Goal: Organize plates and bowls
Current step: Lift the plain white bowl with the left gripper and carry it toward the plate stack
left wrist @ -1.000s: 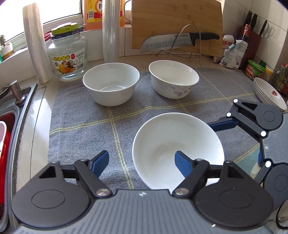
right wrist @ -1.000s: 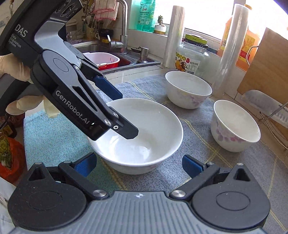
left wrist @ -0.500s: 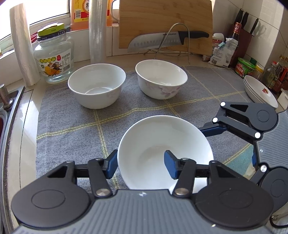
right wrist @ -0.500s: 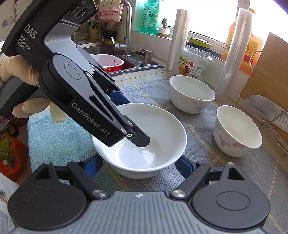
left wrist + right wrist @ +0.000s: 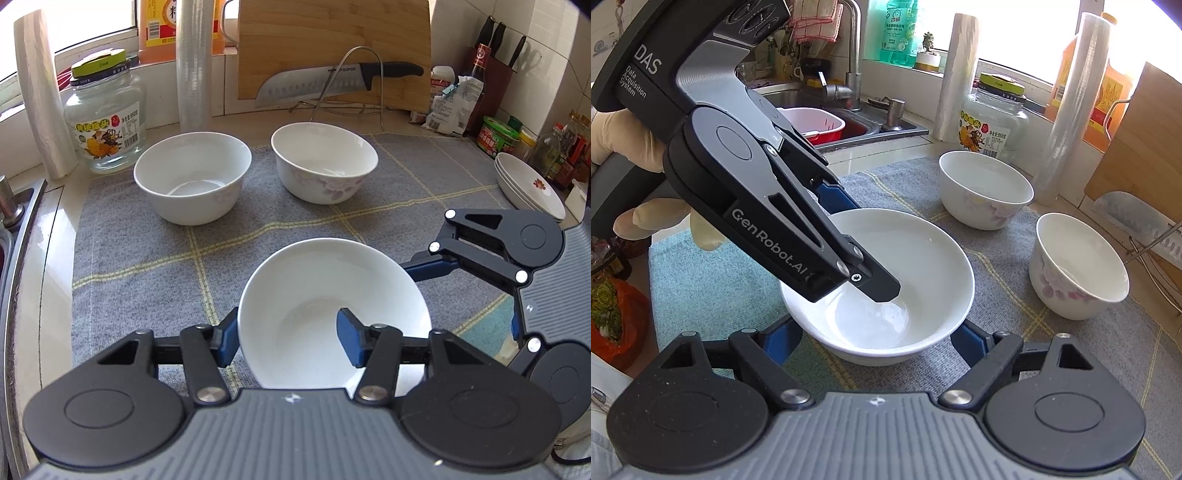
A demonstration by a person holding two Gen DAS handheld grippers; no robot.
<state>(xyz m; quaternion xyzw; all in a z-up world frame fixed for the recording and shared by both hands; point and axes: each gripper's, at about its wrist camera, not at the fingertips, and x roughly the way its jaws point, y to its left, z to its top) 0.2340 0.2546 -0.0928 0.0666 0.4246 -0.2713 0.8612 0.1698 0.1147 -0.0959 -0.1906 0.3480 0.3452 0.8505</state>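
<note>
A shallow white bowl sits on the grey checked mat, nearest to me. My left gripper is shut on its near wall, one blue pad outside the rim and one inside. My right gripper clasps the same bowl from the other side, a pad pressed against each flank below the rim. Two deeper bowls with pink flowers stand side by side at the back of the mat. A stack of plates lies at the far right.
A glass jar, film rolls, a cutting board and a knife on a wire rack line the back wall. The sink with a red basket lies to the left. A teal cloth lies under the mat's near edge.
Both grippers' jaws have closed from wide open onto the near white bowl: the left on its wall, the right around its sides. The bowl has stayed on the mat.
</note>
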